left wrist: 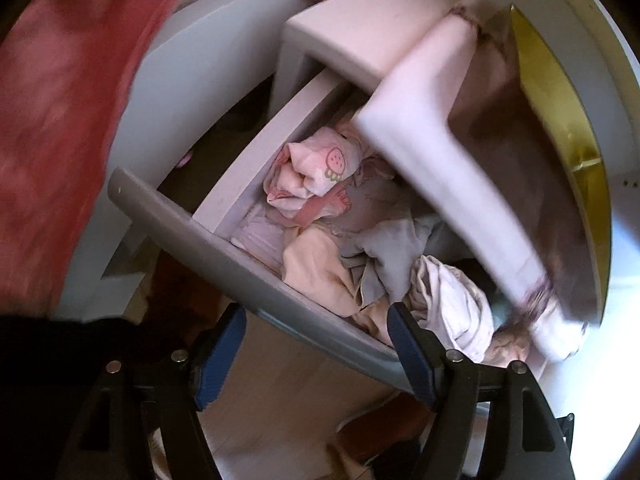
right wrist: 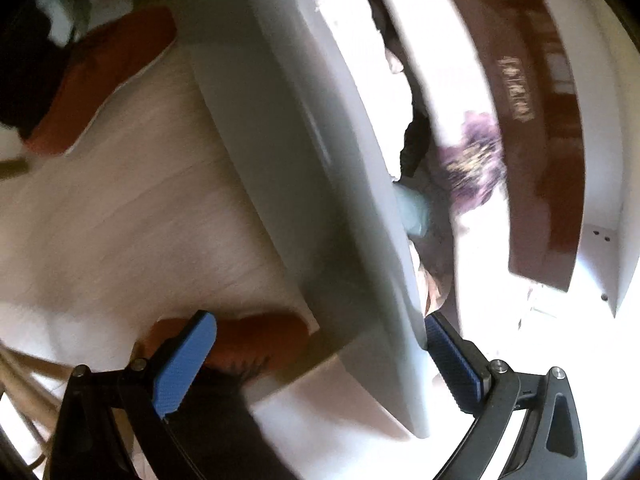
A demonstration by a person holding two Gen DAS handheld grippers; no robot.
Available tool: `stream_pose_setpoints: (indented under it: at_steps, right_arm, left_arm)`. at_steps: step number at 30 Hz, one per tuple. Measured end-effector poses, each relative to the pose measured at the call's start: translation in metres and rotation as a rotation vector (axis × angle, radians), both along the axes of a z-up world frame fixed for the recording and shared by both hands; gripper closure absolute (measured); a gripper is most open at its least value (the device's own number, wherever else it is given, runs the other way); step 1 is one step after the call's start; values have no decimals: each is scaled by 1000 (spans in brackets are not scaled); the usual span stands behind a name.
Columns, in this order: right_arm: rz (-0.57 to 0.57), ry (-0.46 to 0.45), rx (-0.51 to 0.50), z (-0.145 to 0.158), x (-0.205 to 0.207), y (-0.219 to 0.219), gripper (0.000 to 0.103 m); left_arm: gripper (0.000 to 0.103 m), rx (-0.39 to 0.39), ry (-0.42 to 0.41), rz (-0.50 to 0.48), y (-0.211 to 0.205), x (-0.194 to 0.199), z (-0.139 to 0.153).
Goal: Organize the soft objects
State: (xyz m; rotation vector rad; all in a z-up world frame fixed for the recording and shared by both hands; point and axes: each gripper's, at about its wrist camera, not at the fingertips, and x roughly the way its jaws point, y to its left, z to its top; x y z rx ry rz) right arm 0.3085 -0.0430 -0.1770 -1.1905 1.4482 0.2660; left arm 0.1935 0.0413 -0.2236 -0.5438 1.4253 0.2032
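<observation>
In the left wrist view an open drawer with a grey front holds several crumpled soft clothes: a pink piece with a strawberry print, a peach piece and a white piece. My left gripper is open and empty, its blue-padded fingers astride the drawer's front edge. In the right wrist view my right gripper is open, its fingers on either side of the same grey drawer front. A blurred purple patterned cloth lies inside the drawer beyond it.
A white cabinet frame surrounds the drawer. A red-pink cloth hangs at the left. A blurred white panel crosses over the drawer's right side. Pale wooden floor lies below, with an orange-brown thing on it.
</observation>
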Motion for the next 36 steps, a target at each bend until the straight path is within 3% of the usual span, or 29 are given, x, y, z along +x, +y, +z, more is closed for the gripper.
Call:
stream_pose_setpoints:
  at_steps: [5,9,24,33,36]
  right_arm:
    - [-40,22,-21,0,-27,12,0]
    - [-35,63,-43,0,-44,21,0]
    - [-55,224,18,34,-54,45,0]
    - [-85,219,45,50,-45,49,0]
    - [-98,216,62,39,-41,31,0]
  left_arm:
    - [28,35,39,-34,1,-17,2]
    - [28,33,76,-25,8,-1,8]
    - [30,109,151,-80,-5,27,8]
    - [30,104,121,-111,-28,57,25]
    - [30,91,104,-133,-36,64,36]
